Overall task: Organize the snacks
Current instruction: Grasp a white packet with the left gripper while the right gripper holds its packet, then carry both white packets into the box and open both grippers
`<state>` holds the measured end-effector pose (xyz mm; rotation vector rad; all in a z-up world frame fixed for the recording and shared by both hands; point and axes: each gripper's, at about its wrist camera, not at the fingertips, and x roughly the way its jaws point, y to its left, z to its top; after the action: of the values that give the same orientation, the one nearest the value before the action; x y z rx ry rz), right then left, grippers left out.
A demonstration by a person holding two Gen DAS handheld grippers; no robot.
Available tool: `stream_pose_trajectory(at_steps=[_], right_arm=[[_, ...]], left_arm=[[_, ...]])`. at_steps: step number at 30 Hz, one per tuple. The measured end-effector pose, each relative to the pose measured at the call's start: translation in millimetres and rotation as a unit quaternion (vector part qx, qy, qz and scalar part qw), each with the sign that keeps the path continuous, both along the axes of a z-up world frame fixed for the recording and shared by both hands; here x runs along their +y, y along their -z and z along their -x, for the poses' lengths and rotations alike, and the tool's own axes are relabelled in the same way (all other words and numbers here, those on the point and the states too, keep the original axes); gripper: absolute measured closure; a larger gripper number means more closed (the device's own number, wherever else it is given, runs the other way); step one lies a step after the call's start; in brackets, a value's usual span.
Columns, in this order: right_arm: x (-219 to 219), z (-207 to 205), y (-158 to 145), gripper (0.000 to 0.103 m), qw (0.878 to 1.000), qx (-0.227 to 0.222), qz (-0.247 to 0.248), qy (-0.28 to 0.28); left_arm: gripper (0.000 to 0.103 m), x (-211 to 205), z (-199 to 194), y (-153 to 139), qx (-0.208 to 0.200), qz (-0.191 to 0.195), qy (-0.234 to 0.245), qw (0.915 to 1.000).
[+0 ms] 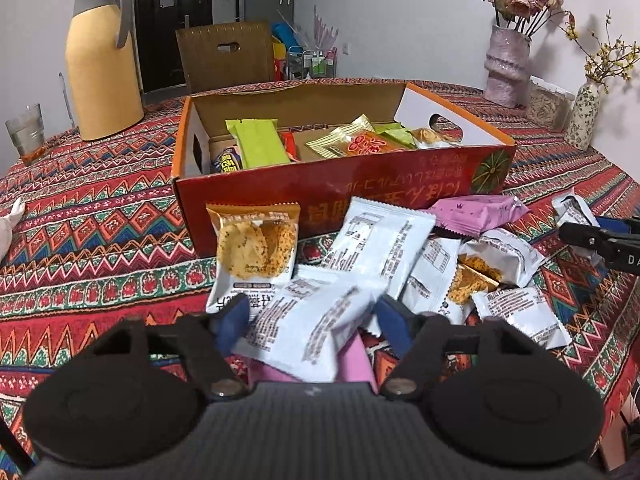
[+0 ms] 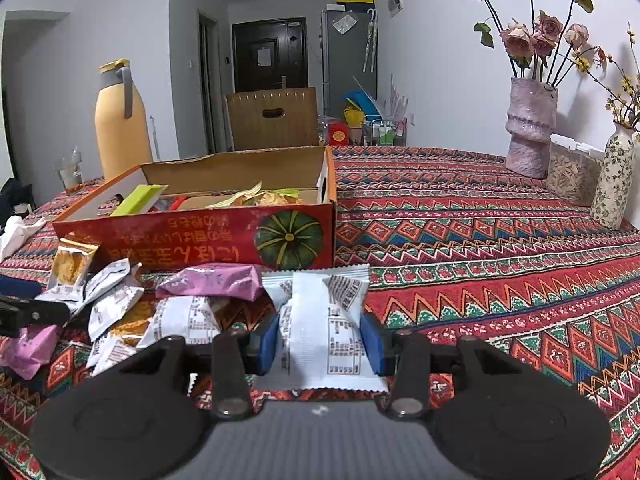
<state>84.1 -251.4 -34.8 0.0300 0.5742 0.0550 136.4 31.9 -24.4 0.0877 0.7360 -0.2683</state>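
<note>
My left gripper [image 1: 312, 320] is shut on a white snack packet [image 1: 308, 332], its blue pads against both sides, above a pink packet. Ahead lies a heap of white packets [image 1: 400, 252], a cookie packet with an orange top [image 1: 254, 244] and a pink packet [image 1: 476, 210]. Behind them stands the open red cardboard box [image 1: 320, 196] with several snacks inside. My right gripper [image 2: 320, 340] is shut on another white packet [image 2: 324, 320], held upright just right of the heap and in front of the box [image 2: 200, 240]. Its tip shows at the left wrist view's right edge [image 1: 592, 240].
A yellow thermos jug [image 1: 102, 64] and a glass [image 1: 26, 132] stand at the table's far left. At the far right are a pink vase [image 2: 530, 128], a clear container [image 2: 570, 176] and a floral vase [image 2: 614, 180]. A wooden chair back [image 2: 272, 118] rises behind the box.
</note>
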Motion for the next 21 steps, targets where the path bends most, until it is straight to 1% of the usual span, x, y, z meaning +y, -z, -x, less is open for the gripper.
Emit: stream_pose_trajectory(at_steps=[1, 2, 3, 8, 12, 21], right_arm=[[-0.3, 0.6, -0.1, 0.060, 1.000, -0.001, 0.000, 0.001], [-0.4, 0.9, -0.3, 0.060, 1.000, -0.001, 0.000, 0.001], [-0.6, 1.2, -0.5, 0.060, 1.000, -0.001, 0.000, 0.002], [1.3, 2.0, -0.5, 0.060, 1.000, -0.001, -0.001, -0.002], [3.2, 3.3, -0.5, 0.060, 1.000, -0.001, -0.001, -0.005], [4.5, 8.1, -4.1, 0.060, 1.000, -0.007, -0.002, -0.009]], left_arm=[[0.046, 0.6, 0.3, -0.1, 0.000, 0.002, -0.002, 1.0000], [0.049, 1.4, 0.9, -0.4, 0.000, 0.006, -0.001, 1.0000], [0.054, 2.1, 1.4, -1.0, 0.000, 0.011, -0.001, 0.9999], [0.064, 2.6, 7.9, -3.9, -0.012, 0.014, 0.000, 0.9998], [0.067, -1.3, 14.4, -9.0, -0.029, 0.005, 0.000, 0.9996], [0.067, -7.0, 27.4, -19.3, -0.058, -0.001, -0.003, 0.9983]])
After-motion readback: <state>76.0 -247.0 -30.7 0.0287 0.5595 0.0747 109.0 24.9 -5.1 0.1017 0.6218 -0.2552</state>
